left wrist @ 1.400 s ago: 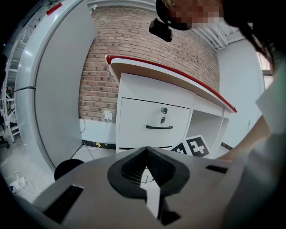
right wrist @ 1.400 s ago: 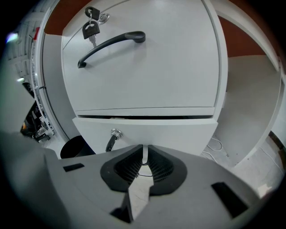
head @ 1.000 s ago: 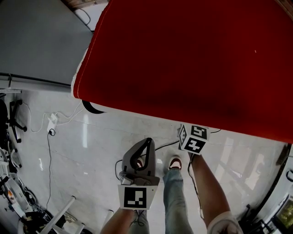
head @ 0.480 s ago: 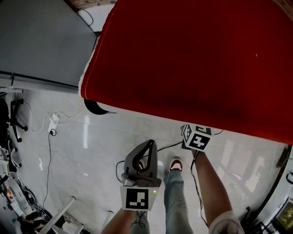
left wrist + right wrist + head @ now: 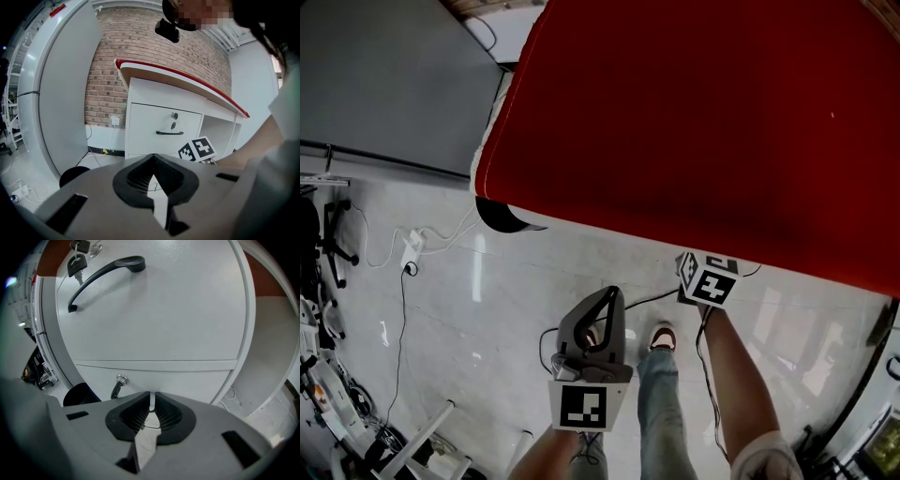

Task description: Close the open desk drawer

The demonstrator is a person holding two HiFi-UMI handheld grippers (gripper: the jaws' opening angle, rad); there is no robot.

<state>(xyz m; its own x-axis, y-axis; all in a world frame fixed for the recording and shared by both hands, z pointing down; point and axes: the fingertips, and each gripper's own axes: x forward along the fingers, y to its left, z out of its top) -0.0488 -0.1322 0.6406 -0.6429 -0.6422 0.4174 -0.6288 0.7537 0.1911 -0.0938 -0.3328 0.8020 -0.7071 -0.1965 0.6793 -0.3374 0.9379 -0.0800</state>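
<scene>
Red-topped bench (image 5: 694, 131) stands ahead of both tools. Its white drawer (image 5: 154, 310) with black handle (image 5: 101, 275) is just ahead of and above the right hand-held gripper (image 5: 151, 397), jaws clenched on nothing. The left hand-held gripper (image 5: 152, 158) is also clenched empty, farther back from the drawer.

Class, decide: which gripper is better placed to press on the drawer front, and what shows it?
Right. The right gripper sits close to the white drawer front, below its black handle. The left gripper hangs farther back, seeing the whole desk. Both have jaws together.
</scene>
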